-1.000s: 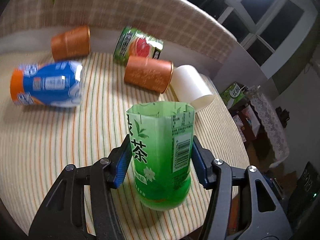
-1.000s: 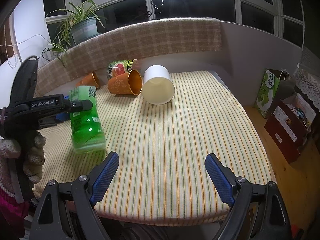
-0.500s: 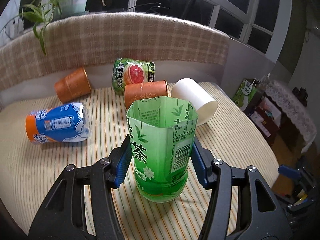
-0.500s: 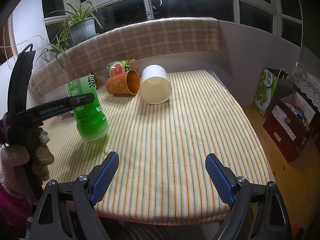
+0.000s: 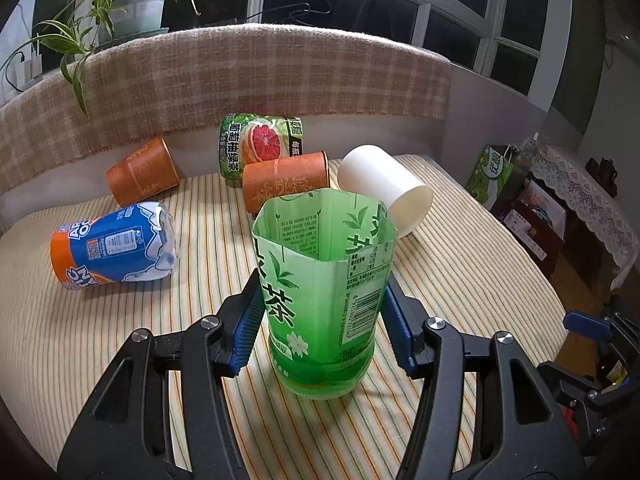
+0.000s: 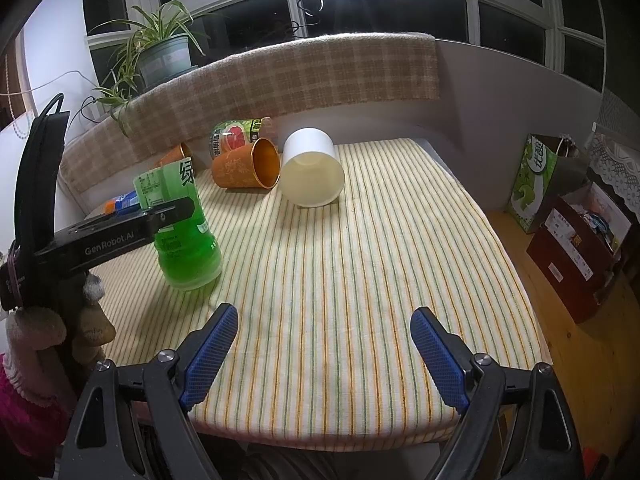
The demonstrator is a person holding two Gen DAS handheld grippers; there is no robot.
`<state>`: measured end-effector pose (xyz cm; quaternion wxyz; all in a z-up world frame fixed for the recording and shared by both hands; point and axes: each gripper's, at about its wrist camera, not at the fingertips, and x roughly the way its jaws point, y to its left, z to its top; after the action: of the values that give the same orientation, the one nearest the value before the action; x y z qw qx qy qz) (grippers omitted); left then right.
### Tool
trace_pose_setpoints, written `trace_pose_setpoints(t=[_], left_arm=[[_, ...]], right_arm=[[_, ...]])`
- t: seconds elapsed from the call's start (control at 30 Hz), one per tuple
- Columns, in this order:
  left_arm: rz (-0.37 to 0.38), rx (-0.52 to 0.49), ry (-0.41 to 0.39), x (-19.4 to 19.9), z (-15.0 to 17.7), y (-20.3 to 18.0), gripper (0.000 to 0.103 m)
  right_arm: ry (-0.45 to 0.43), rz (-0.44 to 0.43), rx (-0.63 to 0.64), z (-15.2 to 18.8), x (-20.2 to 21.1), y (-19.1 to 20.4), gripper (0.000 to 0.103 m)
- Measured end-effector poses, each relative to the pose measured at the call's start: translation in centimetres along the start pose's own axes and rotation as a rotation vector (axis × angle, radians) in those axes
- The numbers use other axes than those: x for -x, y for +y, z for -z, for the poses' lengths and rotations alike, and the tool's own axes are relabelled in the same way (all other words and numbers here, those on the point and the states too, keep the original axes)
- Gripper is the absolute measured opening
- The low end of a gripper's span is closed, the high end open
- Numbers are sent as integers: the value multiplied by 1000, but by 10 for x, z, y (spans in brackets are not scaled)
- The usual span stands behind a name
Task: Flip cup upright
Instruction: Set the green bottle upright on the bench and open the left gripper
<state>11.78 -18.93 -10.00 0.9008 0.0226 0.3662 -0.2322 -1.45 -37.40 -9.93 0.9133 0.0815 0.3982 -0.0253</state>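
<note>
A green cut-bottle cup (image 5: 320, 304) stands upright, open end up, on the striped tablecloth (image 5: 460, 280). My left gripper (image 5: 323, 330) is around it with both blue pads against its sides. The cup also shows in the right wrist view (image 6: 182, 228), base on the cloth, with the left gripper (image 6: 160, 216) on it. My right gripper (image 6: 322, 354) is open and empty above the table's near edge. On their sides lie a white cup (image 5: 384, 188), two orange cups (image 5: 286, 186) (image 5: 142, 178), a grapefruit-label cup (image 5: 260, 146) and a blue-orange cup (image 5: 114, 246).
A plaid-covered backrest (image 5: 240, 76) runs behind the table. A potted plant (image 5: 132, 8) stands above it at the left. A green box (image 6: 536, 180) and a red box (image 6: 576, 256) stand on the floor to the right of the table.
My left gripper has turned the green cup from tilted to upright and lowered it onto the cloth. My right gripper has stayed open and still.
</note>
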Motion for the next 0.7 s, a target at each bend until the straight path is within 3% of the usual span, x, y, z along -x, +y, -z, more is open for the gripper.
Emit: trace_pose_setpoints(t=[0.43,0.57,0.7], left_arm=[[43,48,28,8,9,6,57],[85,69,66,5,12,8,62],[87,67,81,6,19,9,77]], right_arm=[[-4,-7,11,-1,1,7,90],[-5,-7,14,-1,1,8,90],[-10,-9,13,-1,3,9,90]])
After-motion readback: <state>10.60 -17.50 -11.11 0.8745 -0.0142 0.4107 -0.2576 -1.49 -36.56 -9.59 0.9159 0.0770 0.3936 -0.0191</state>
